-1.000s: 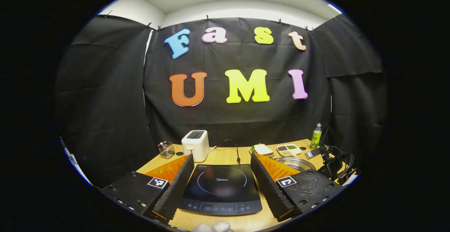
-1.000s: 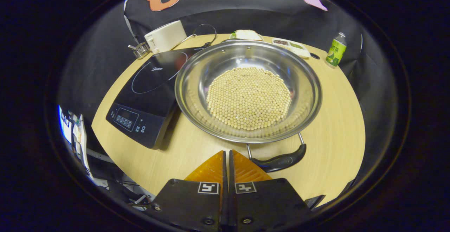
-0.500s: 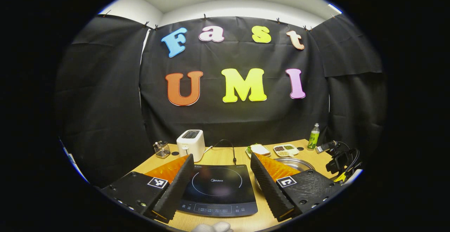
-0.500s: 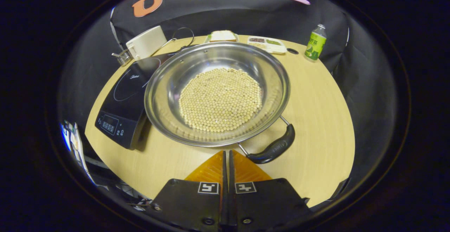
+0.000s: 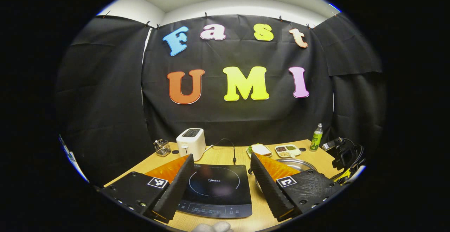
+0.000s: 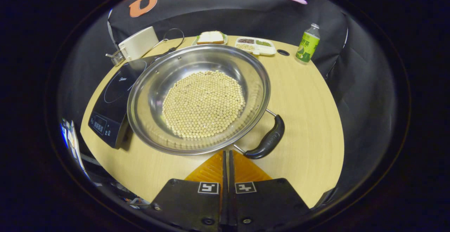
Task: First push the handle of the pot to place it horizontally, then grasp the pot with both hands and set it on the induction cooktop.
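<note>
The right gripper (image 6: 226,153) is seen with its two fingers pressed together, nothing held between them; its tips are placed just below the rim of the pot (image 6: 198,98), close beside the near end of the pot's handle (image 6: 267,141). Whether the tips touch the rim or the handle cannot be told. The left gripper (image 5: 221,163) is held wide apart and empty, raised above the surface (image 5: 225,154), with the induction cooktop (image 5: 214,186) framed between its fingers.

One pot is counted, resting on the wooden surface (image 6: 309,119) just to the right of the cooktop (image 6: 112,102), its rim overlapping the cooktop's edge in the right gripper view. One black handle is seen, at the pot's lower right and set at a slant. The pot's bottom is covered by a layer of pale round beans (image 6: 204,103), too many to count.

Further back, one toaster (image 5: 191,142), one small wire holder (image 5: 162,147), one plate with bread (image 5: 260,150), one divided tray (image 5: 287,149) and one green bottle (image 5: 316,137) are made out. In the left gripper view the pot (image 5: 299,164) is largely hidden behind a finger. The other gripper (image 5: 346,156) is cut off at the right edge.
</note>
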Demonstrator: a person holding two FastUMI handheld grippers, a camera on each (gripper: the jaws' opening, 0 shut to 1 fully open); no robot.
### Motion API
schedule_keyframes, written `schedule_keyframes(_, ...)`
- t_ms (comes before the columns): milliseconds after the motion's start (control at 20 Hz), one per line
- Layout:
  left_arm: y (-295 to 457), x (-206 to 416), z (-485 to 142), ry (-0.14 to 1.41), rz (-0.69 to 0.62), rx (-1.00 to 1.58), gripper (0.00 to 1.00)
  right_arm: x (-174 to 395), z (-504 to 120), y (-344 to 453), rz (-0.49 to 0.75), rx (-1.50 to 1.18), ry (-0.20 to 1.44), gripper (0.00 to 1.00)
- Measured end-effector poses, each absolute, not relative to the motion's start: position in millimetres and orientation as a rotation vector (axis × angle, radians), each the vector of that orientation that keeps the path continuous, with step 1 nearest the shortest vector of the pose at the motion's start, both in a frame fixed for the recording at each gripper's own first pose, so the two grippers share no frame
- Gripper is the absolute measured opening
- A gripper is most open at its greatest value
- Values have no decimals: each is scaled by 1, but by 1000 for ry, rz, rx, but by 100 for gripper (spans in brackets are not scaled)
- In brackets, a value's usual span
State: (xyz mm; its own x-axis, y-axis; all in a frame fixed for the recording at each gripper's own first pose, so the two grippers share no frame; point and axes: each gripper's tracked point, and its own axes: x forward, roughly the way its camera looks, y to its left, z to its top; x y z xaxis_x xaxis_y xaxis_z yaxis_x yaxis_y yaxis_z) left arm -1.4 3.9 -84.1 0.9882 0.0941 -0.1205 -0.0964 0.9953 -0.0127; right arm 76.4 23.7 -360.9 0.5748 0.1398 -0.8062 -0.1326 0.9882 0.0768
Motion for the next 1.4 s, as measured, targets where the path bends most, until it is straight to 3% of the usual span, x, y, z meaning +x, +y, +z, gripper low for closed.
schedule_keyframes(750, -25, 3, -92, 157, 204, -13, 96, 126, -356, -37, 214, -127, 917, 1)
schedule_keyframes(950, -31, 4, -93, 163, 232, -11, 96, 139, -356, -49, 225, -153, 909, 7)
schedule_keyframes(1000, -33, 5, -93, 165, 239, -9, 96, 142, -357, -51, 226, -159, 908, 1)
schedule_keyframes(1400, -41, 8, -94, 176, 255, 1, 96, 162, -357, -67, 226, -188, 895, 1)
